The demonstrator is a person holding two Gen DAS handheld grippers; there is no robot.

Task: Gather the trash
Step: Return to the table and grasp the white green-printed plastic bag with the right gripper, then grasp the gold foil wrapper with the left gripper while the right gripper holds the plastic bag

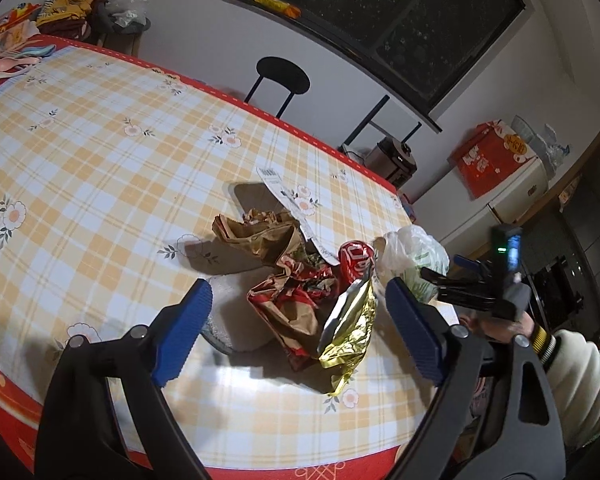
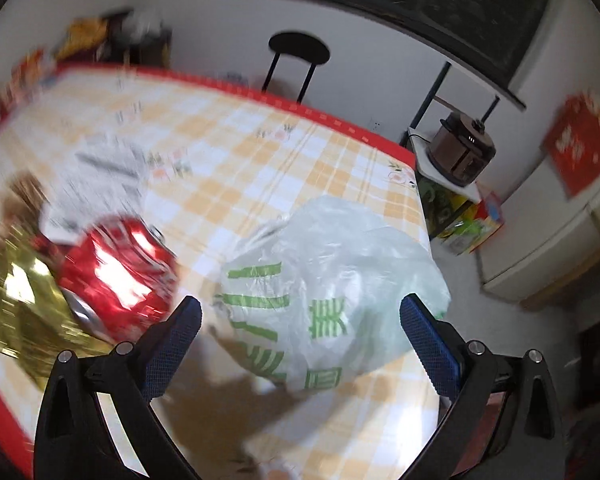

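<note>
A heap of trash lies on the checked tablecloth (image 1: 100,152): a gold foil wrapper (image 1: 350,332), a crumpled red wrapper (image 1: 296,300), brown paper (image 1: 260,236), a crushed red can (image 1: 354,262) and a white plastic bag with green print (image 1: 418,256). My left gripper (image 1: 300,300) is open above the wrappers, holding nothing. My right gripper (image 2: 300,312) is open just in front of the plastic bag (image 2: 332,280), with the red can (image 2: 120,272) and gold wrapper (image 2: 16,300) to its left. The right gripper's body also shows in the left wrist view (image 1: 484,284).
A white printed paper (image 1: 288,200) lies behind the heap. A black stool (image 1: 282,76) stands beyond the table's far edge. A cooker (image 2: 464,156) sits on a low stand to the right. Bags and spoons (image 1: 20,60) lie at the far left corner.
</note>
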